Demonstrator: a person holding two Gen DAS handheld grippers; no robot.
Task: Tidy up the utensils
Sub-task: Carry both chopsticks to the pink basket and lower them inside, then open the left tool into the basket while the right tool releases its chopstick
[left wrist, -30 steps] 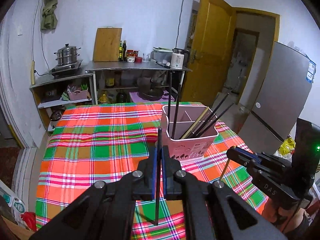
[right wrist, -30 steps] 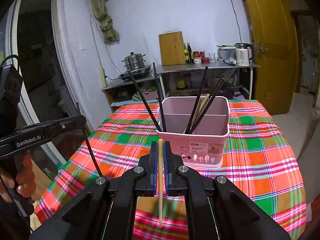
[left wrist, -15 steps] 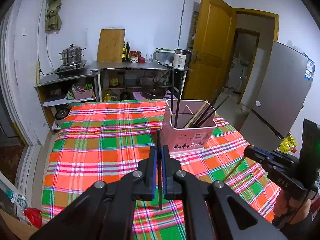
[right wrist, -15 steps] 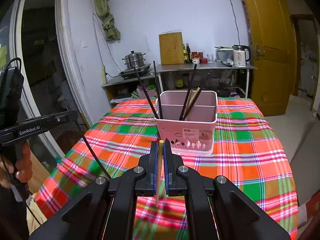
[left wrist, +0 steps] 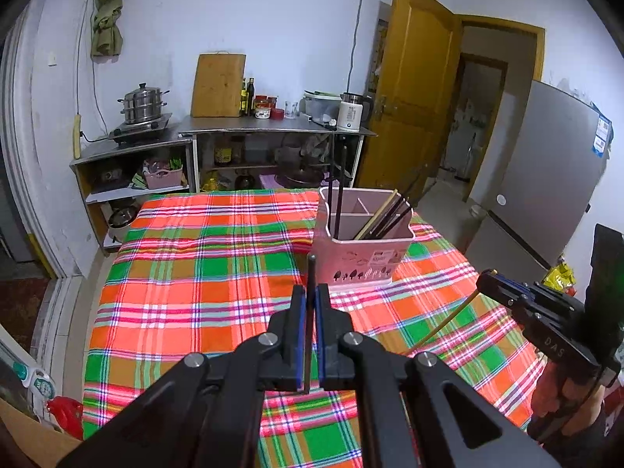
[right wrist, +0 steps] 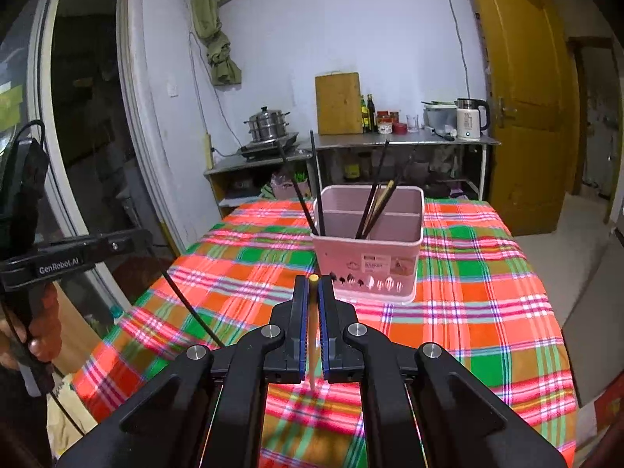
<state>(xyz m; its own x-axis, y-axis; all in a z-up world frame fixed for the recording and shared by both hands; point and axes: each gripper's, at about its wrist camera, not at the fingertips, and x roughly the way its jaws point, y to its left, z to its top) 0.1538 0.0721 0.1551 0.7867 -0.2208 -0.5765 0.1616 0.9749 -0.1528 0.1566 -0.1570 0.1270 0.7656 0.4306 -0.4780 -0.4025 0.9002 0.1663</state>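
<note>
Surface [left wrist: 187, 273]: round, under a bright plaid cloth; spread below and ahead of both grippers, bare except for the caddy.
Caddy [right wrist: 368, 257]: pink plastic, divided into compartments; dead ahead of the right gripper, ahead and slightly right of the left gripper, well apart from both.
Caddy contents: two dark chopsticks [left wrist: 335, 199] upright in the left compartment; a leaning bundle, dark plus one pale, in the right compartment.
Left gripper [left wrist: 308, 312]: clamped together on a single dark chopstick [left wrist: 311, 273], held near upright, top end poking above the fingers, lower end hanging under them, off the cloth.
Right gripper [right wrist: 313, 304]: clamped together on a pale wooden chopstick [right wrist: 313, 335], yellow tip up, thin end down, clear of the cloth as far as visible.
Step, as judged: carrying one stick in each gripper toward the caddy for dropping in.
Risk, pivot: thin round sticks pinched at one point; likely to swing or slide through the pads on any jolt.
Risk, entry: lower ends may catch the caddy rim or divider; light caddy could tip or skid on the cloth.
Risk, crowding: leaning bundle may deflect an incoming stick into the wrong compartment.
Risk, collision: both grippers converging on one opening; possible clash.
</note>
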